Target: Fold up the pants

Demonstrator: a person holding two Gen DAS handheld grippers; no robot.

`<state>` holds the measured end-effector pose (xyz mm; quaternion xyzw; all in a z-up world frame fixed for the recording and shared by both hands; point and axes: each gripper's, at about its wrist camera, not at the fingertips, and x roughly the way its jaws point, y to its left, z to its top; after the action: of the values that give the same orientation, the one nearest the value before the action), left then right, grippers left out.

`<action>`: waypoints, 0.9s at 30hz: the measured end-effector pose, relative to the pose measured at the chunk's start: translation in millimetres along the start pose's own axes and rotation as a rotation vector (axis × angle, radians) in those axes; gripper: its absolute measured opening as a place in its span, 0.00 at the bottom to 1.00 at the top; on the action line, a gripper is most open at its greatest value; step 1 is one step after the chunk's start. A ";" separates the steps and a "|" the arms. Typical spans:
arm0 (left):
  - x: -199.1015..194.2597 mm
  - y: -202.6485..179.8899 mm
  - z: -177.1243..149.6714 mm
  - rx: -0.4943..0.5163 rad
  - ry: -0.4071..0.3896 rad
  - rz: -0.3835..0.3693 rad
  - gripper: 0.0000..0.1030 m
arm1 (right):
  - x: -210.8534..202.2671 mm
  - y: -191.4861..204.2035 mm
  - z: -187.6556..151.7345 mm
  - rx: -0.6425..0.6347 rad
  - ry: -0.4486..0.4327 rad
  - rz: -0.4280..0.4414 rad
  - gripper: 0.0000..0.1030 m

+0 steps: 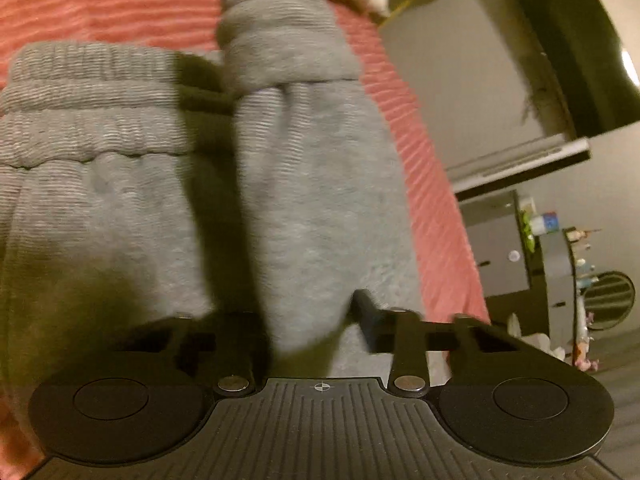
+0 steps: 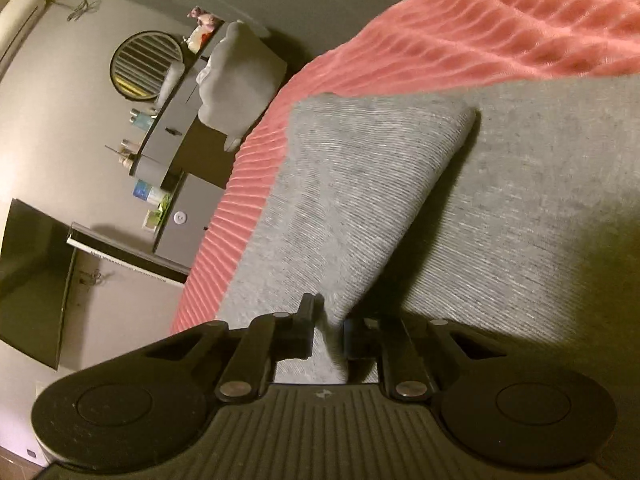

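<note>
Pants [image 1: 120, 200] of grey knit lie spread on a bed covered by a pink ribbed blanket [image 1: 100, 8]. In the left wrist view, the elastic waistband [image 1: 92, 92] sits at the left, bunched in rows, with a dark gap beside it. Right of that gap, a raised fold of the same grey fabric runs up from the left hand-held gripper [image 1: 308, 328], ending in a ribbed cuff [image 1: 276, 36] at the top. The left hand-held gripper is closed on this fold: cloth fills the space between its black fingers [image 1: 366, 312], though the nearer finger is lost in shadow. Beyond the bed's right edge stand a grey wall and a dresser with small bottles.

In the right wrist view, a round mirror [image 2: 146, 65] and a dresser show at the left, then the blanket's edge, then the pants. The right hand-held gripper [image 2: 328, 328] pinches a lifted triangular flap of the grey fabric, its fingers nearly together on the cloth.
</note>
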<state>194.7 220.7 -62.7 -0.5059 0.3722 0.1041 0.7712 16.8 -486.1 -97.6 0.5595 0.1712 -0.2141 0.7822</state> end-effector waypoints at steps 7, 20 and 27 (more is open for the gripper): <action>-26.0 -24.2 0.6 0.076 -0.051 -0.024 0.11 | -27.7 11.4 5.1 -0.029 -0.072 0.052 0.04; -88.2 22.0 -4.3 0.126 0.001 -0.113 0.11 | -133.9 17.5 28.0 -0.169 -0.115 0.023 0.04; -82.4 84.7 -16.3 0.057 0.054 -0.056 0.12 | -120.2 -29.8 12.4 -0.132 -0.022 -0.181 0.05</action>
<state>83.8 264.0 -69.7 -0.4965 0.3812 0.0580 0.7777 -100.7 -489.1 -56.6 0.4867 0.2263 -0.2782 0.7966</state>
